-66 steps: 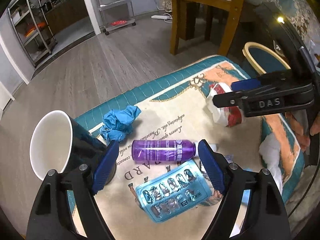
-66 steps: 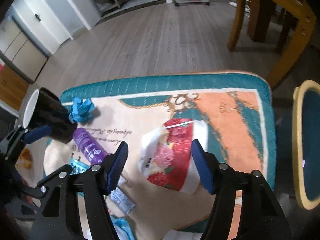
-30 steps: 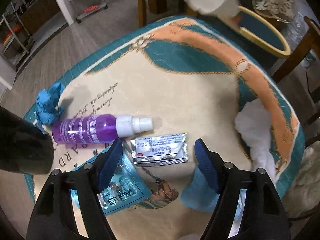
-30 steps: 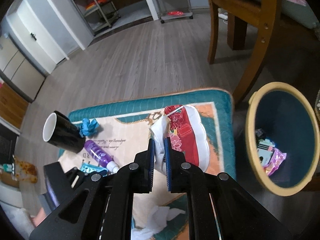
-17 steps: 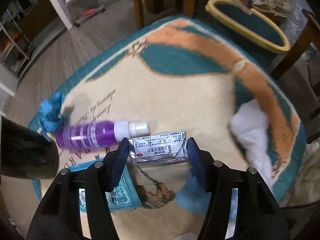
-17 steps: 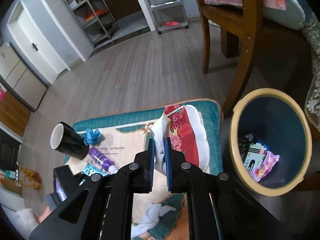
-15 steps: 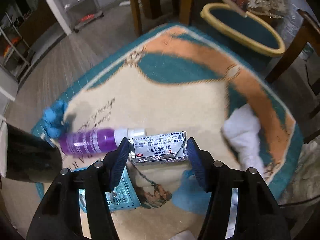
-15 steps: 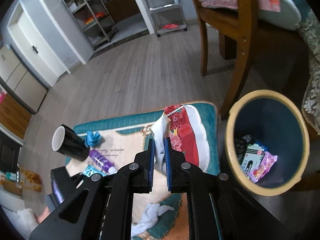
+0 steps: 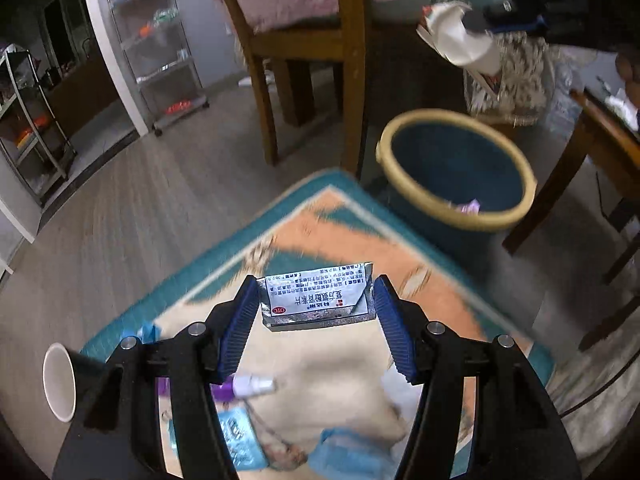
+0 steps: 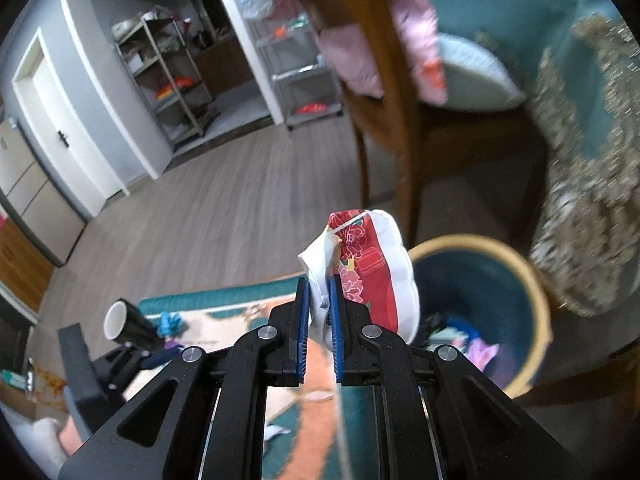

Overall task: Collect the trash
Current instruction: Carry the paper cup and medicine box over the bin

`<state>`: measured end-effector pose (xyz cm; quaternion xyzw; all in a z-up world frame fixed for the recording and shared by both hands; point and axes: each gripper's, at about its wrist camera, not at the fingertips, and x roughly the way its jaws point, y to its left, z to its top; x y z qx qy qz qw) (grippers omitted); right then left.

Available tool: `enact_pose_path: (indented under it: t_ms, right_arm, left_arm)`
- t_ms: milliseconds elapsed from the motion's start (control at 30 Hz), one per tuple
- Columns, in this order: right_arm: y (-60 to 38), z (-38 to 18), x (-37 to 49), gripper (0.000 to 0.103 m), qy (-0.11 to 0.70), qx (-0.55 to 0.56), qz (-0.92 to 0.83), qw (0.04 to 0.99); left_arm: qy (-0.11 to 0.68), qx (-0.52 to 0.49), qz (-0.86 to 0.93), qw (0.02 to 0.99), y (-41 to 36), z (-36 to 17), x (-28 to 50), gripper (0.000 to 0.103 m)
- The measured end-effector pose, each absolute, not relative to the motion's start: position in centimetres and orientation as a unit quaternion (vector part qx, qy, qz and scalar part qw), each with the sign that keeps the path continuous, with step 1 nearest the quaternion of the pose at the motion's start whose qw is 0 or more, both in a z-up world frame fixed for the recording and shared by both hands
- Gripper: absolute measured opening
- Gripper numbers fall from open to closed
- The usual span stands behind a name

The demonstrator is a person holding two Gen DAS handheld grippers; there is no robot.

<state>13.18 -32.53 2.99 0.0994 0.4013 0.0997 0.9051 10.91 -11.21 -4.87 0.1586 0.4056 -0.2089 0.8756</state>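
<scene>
My left gripper (image 9: 316, 304) is shut on a silver medicine sachet (image 9: 318, 300) and holds it in the air above the patterned table mat (image 9: 320, 236). My right gripper (image 10: 319, 300) is shut on a red and white tissue pack (image 10: 370, 276), held high beside the trash bin (image 10: 480, 300). In the left wrist view the bin (image 9: 456, 176) is blue with a tan rim and stands past the mat's far corner, with the tissue pack (image 9: 460, 40) above and behind it. The bin holds some wrappers.
On the mat lie a purple spray bottle (image 9: 244, 386), a blue blister pack (image 9: 240, 440), blue crumpled paper (image 10: 170, 322) and a black mug (image 9: 64, 380). A wooden chair (image 9: 304, 52) stands behind the bin. A wooden table leg (image 9: 560, 184) is on the right.
My left gripper closed on the sachet and lifted it off the mat toward the bin. My right gripper rose higher with the tissue pack and moved toward the bin.
</scene>
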Motion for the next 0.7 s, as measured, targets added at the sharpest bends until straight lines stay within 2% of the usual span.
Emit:
enact_pose_path:
  t_ms: [133,333,700]
  right_arm:
    - [-35.3,3.3,13.3,0.011,0.395,0.087,0.085,0.911]
    - [-39.2,0.9,14.2,0.011,0.419,0.087,0.062,0.902]
    - [-43.3,-5.4,16.3,0.011,0.480,0.115,0.028,0.869]
  left_arm:
    - [0.389,0.159,-0.227,0.879,-13.7,-3.4,11.2,0.058]
    - [0.372,0.165,-0.265,0.874,-18.8,-2.1,12.0,0.058]
    - [0.401,0.163,-0.297,0.851,-27.1,-5.2,15.9,0.059]
